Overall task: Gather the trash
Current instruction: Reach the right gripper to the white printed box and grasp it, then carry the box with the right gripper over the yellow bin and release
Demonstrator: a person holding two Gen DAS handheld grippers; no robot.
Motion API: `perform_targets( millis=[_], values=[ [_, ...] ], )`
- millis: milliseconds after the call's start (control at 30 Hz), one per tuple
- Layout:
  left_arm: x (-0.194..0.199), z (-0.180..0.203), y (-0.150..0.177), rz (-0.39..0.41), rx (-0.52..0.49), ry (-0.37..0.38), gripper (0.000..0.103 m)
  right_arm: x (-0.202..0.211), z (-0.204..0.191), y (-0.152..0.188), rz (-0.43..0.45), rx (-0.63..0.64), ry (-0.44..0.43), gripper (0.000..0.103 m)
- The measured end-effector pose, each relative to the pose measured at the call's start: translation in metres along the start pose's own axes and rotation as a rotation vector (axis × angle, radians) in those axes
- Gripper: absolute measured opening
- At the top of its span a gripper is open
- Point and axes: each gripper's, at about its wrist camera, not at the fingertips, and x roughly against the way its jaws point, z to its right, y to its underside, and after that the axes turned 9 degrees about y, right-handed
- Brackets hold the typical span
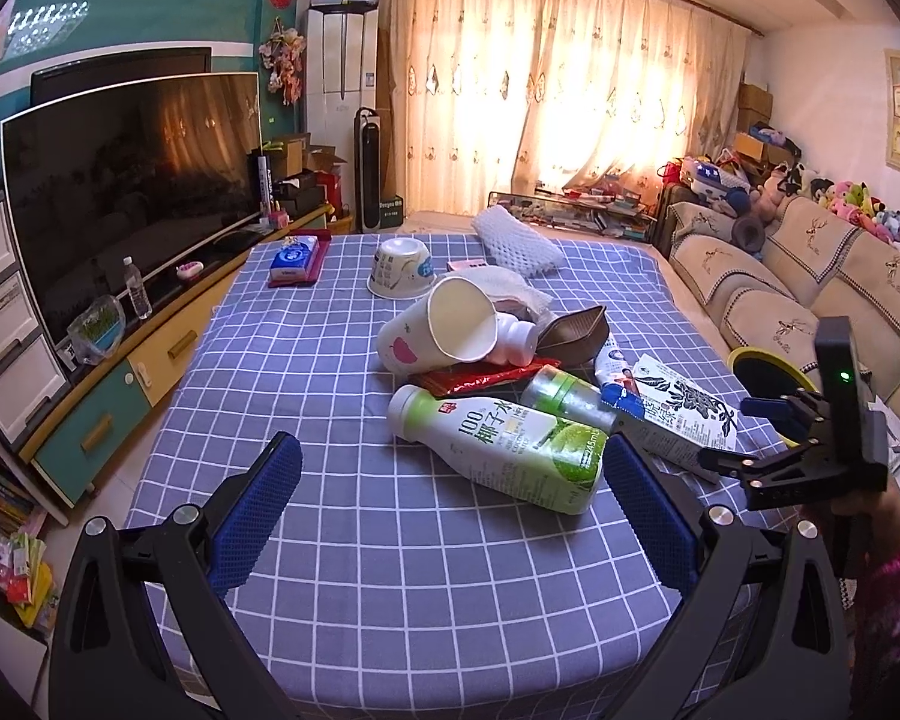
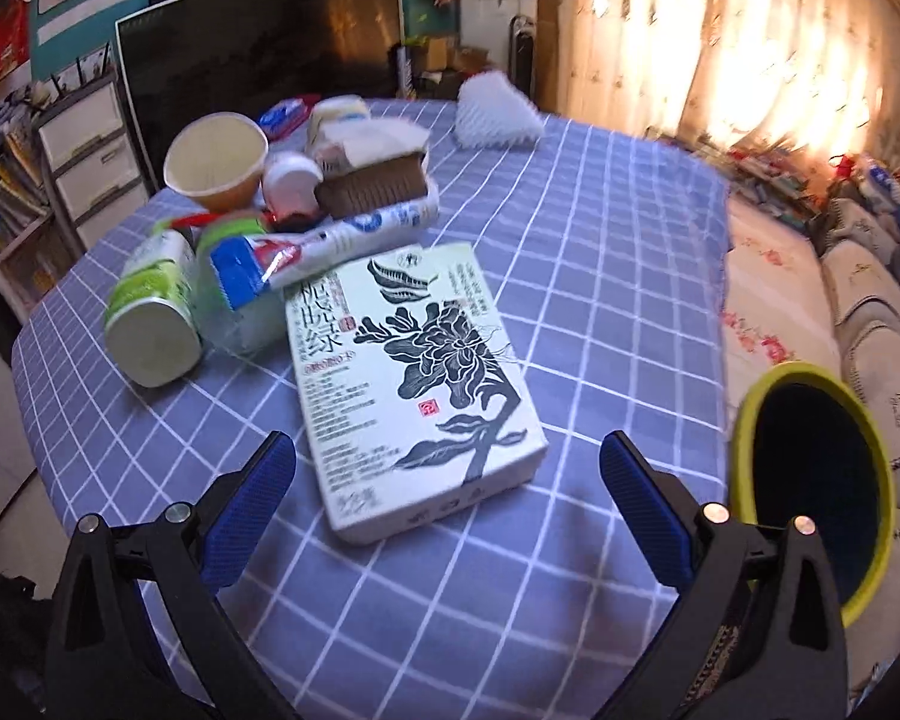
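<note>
The left gripper [image 1: 453, 504] hangs over the near part of the desk [image 1: 390, 600], its blue-padded jaws spread wide and holding nothing. Just beyond its tips a coconut water bottle [image 1: 498, 450] lies on its side on the blue checked cloth, its base close to the right-hand pad. This bottle is the near edge of a heap of trash in the middle of the desk. Behind the bottle lies a red wrapper [image 1: 480, 377], and on that a tipped paper cup [image 1: 444, 330] with its mouth facing the camera. Right of the bottle sits a second green-capped bottle [image 1: 564, 396], and right of that a flat printed box [image 1: 684, 414] with black floral artwork. Farther back from the bottle stand an upturned bowl [image 1: 401, 270], a tissue pack [image 1: 294, 260] to its left, and a white foam net [image 1: 516, 240] near the far edge.

The right gripper [image 2: 449, 504] hovers just above the near end of the printed box [image 2: 414, 384], jaws wide apart to either side of it, not touching it. In this view, which is motion-blurred, the coconut water bottle [image 2: 150, 324] lies left of the box with its base toward the camera. Right of the box, beyond the desk edge, stands a dark bin with a yellow-green rim [image 2: 750, 414], mouth open. From the left wrist view the right gripper [image 1: 750, 426] appears right of the box, with the bin rim [image 1: 750, 353] behind it
</note>
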Motion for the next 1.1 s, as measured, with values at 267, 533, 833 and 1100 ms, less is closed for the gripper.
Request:
perform_targets(
  millis=[267,533,833,1100],
  values=[
    [-0.014,0.003,-0.001,-0.022,0.002,0.005,0.099,-0.020,-0.009,-0.011,-0.029,0.052,-0.059,0.097],
    [-0.018,0.002,0.001,-0.030,0.009,0.014,0.099,-0.006,-0.008,0.001,-0.038,0.014,-0.077,0.078],
    [-0.021,0.000,0.005,-0.040,0.022,0.033,0.099,0.041,0.021,0.029,0.003,-0.093,-0.023,0.076],
    [-0.025,0.002,0.008,-0.052,0.023,0.044,0.099,0.051,0.123,0.028,0.022,-0.358,0.198,0.074]
  ],
)
